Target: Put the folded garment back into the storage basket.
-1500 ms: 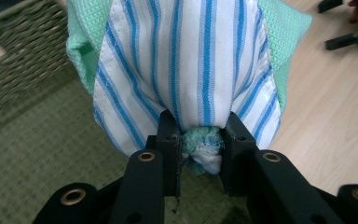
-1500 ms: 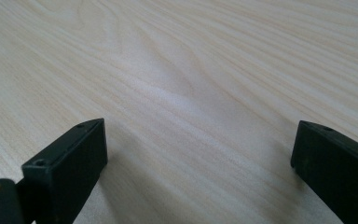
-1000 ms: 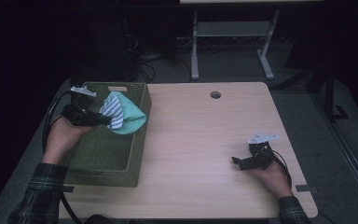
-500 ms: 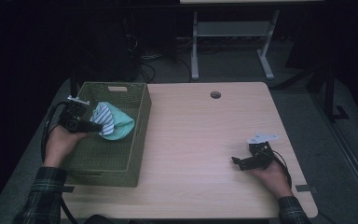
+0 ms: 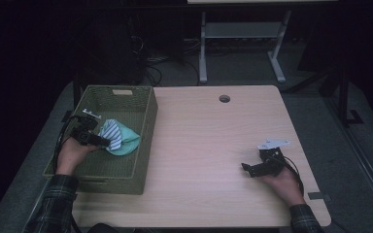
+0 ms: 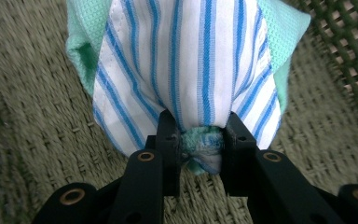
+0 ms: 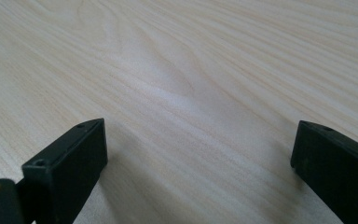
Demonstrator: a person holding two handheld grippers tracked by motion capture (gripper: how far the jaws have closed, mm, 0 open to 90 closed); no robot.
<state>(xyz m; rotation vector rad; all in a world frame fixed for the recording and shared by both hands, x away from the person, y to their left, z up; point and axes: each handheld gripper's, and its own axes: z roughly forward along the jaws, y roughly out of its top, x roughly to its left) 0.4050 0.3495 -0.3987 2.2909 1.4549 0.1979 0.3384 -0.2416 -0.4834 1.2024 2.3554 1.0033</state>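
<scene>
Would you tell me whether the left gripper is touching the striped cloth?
Touching. In the left gripper view, the left gripper pinches the bunched striped cloth between its jaws.

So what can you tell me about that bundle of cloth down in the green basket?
The bunched bundle of cloth looks like two soft fabrics together: a white woven piece with blue stripes and stitched hems, wrapped around a mint-green knitted piece that shows at both sides and below. It hangs gathered at one end, pinched between the jaws of the left tool. It sits inside the olive-green woven basket at the table's left, just over its floor; whether it touches the floor is unclear.
</scene>
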